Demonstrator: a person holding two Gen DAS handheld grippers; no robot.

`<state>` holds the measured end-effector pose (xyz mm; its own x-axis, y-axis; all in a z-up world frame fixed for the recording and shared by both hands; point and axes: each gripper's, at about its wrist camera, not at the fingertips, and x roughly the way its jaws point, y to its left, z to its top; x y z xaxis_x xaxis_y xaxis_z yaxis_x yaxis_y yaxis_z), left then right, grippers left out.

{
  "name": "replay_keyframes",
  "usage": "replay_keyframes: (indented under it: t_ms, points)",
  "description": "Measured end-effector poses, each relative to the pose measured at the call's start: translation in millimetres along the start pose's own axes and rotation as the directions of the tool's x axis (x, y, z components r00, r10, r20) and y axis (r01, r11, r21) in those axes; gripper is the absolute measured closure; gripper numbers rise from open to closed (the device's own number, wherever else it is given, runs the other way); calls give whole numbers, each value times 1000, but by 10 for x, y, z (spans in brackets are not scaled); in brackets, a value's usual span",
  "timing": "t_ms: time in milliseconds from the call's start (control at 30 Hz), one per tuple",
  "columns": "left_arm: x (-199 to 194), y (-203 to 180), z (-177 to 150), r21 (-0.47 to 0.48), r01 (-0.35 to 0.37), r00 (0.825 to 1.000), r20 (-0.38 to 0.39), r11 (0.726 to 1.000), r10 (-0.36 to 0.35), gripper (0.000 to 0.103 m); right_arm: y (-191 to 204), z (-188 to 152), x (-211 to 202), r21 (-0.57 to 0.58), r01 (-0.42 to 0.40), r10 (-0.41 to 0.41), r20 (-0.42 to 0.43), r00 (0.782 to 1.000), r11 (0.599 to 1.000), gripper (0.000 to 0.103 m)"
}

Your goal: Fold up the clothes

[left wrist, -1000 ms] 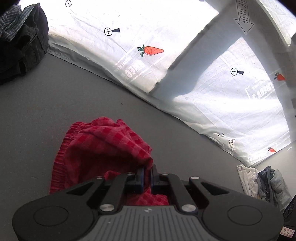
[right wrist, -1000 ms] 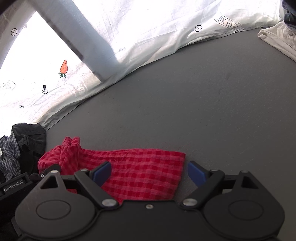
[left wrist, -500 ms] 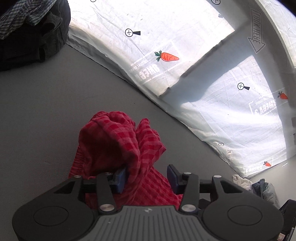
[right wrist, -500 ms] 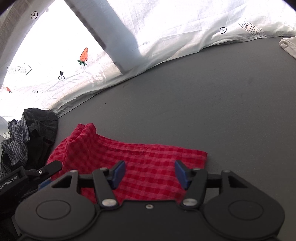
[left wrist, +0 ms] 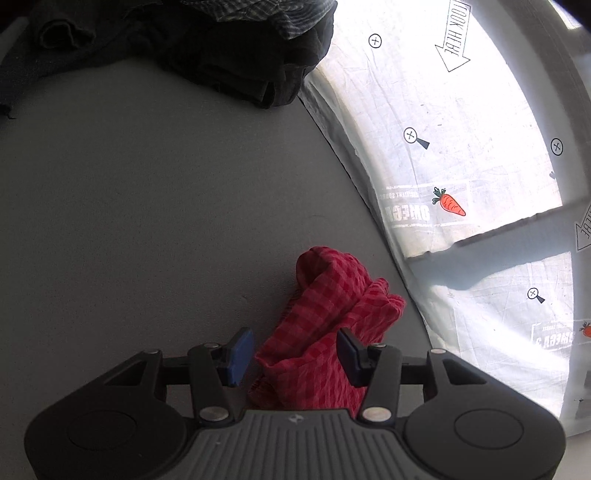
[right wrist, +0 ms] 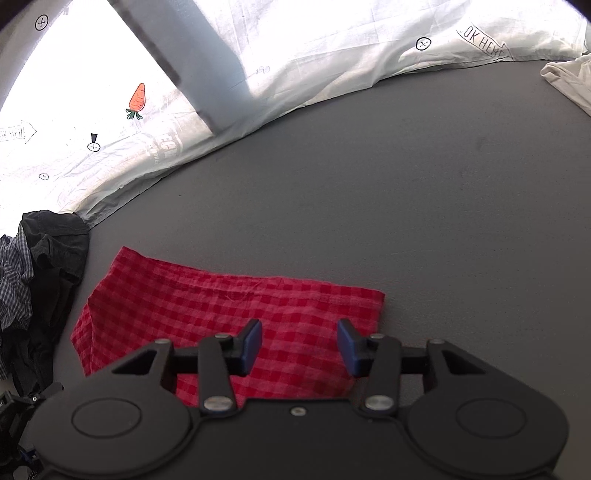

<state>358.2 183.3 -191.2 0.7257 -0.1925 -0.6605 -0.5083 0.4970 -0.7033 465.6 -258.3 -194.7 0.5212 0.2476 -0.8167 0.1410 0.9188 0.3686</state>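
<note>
Both claws over red cloth [right wrist: 229, 306] (unpinched)

A grey table [right wrist: 406, 192] is seen in both views. Along its far edge a white printed sheet [right wrist: 314, 66] is draped, brightly lit from behind and crossed by a broad grey bar [right wrist: 192, 62] of shade. On the sheet an orange carrot [right wrist: 137, 99] is printed, along with small circled crosses, arrow labels and mirrored lettering; the carrot [left wrist: 450, 202] is also seen in the left wrist view, beside an arrow label [left wrist: 452, 35]. At the table's right corner, in the right wrist view, a crumpled white cloth [right wrist: 569, 79] is partly shown.
</note>
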Motion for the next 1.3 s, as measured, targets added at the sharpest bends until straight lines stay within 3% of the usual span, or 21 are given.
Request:
replay_keyframes:
  t_ms: [100, 233, 500, 600, 667, 867, 967, 1033, 1067, 1133, 1167, 1300]
  points:
    - [40, 60, -36, -8, -16, 999, -32, 1000, 15, 52, -115, -27, 16, 32, 30, -29, -14, 999, 999, 55]
    - [179, 34, -113, -29, 37, 995, -95, 999, -40, 51, -262, -78, 63, 117, 25, -20, -45, 999, 993, 51]
    - [352, -225, -278, 90, 27, 986, -169, 996, -12, 51, -429, -112, 158, 205, -7, 16, -45, 999, 979, 53]
    - [336, -275, -310, 124, 17, 985, -173, 992, 4, 51, -456, -119, 208, 201, -23, 32, -42, 999, 979, 64]
    - [319, -330, -323, 158, 5, 985, -171, 987, 22, 51, -460, -122, 198, 190, -65, 72, -33, 997, 980, 98]
    - [265, -538, -366, 251, 6, 987, -157, 968, 35, 51, -453, -124, 44, 213, -216, 214, 33, 976, 953, 101]
    - [243, -669, -412, 304, 17, 986, -161, 952, 33, 51, -477, -126, -10, 276, -345, 341, 65, 938, 897, 101]
    - [234, -747, -445, 321, 37, 985, -170, 946, 20, 51, -479, -125, -27, 333, -445, 441, 92, 893, 831, 101]
    - [242, -779, -458, 320, 54, 983, -181, 946, 5, 51, -502, -141, -2, 388, -502, 500, 113, 858, 773, 101]
    - [273, -843, -490, 315, 91, 979, -204, 945, -26, 51, -565, -221, 103, 544, -584, 601, 173, 780, 602, 101]
    - [299, -896, -528, 333, 100, 976, -214, 938, -28, 51, -570, -257, 147, 590, -594, 625, 184, 759, 548, 101]
    - [404, -1106, -692, 414, 137, 966, -255, 900, -29, 49, -530, -393, 291, 692, -587, 672, 197, 714, 420, 101]
